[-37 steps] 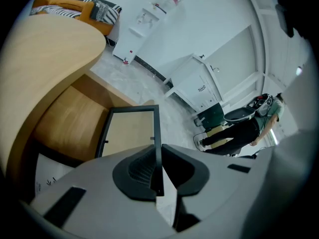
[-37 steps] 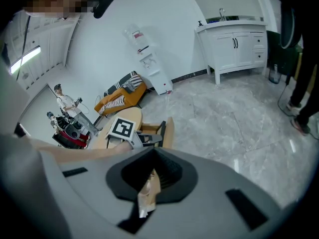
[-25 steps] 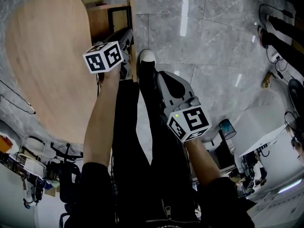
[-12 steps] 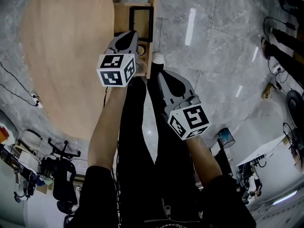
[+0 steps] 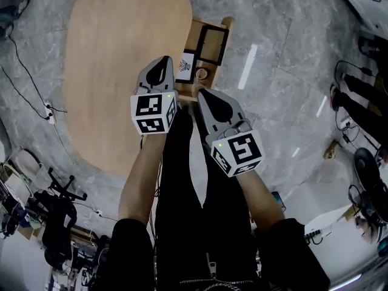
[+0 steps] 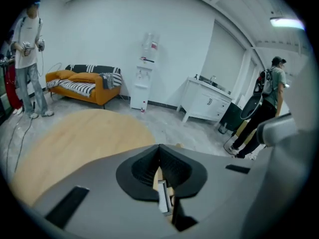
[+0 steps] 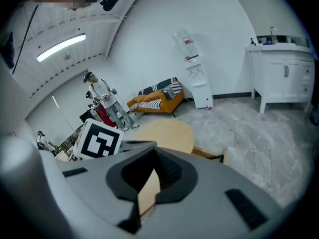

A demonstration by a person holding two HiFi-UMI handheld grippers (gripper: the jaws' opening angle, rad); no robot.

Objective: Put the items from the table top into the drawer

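The oval wooden table top (image 5: 121, 59) lies bare at the upper left. At its right edge a wooden drawer (image 5: 225, 24) stands pulled out. Inside lie a black-framed flat item (image 5: 211, 46), a patterned card (image 5: 185, 66) and a small round thing (image 5: 201, 73). My left gripper (image 5: 162, 62) hovers above the table's edge beside the drawer. Its jaws (image 6: 159, 151) have just been closing and now meet with nothing between them. My right gripper (image 5: 202, 93) hangs just before the drawer's near end, raised clear of it, its jaws (image 7: 152, 156) together and holding nothing.
The person's black trouser legs (image 5: 182, 180) stand on the grey marble floor right before the drawer. Cables (image 5: 36, 96) trail left of the table. An orange sofa (image 6: 79, 83), a water dispenser (image 6: 144, 73), a white cabinet (image 6: 207, 103) and bystanders (image 6: 27, 59) stand farther off.
Both grippers have risen and drawn back from the drawer, the left one coming up out of it. The whole table top and the drawer's contents have come into view.
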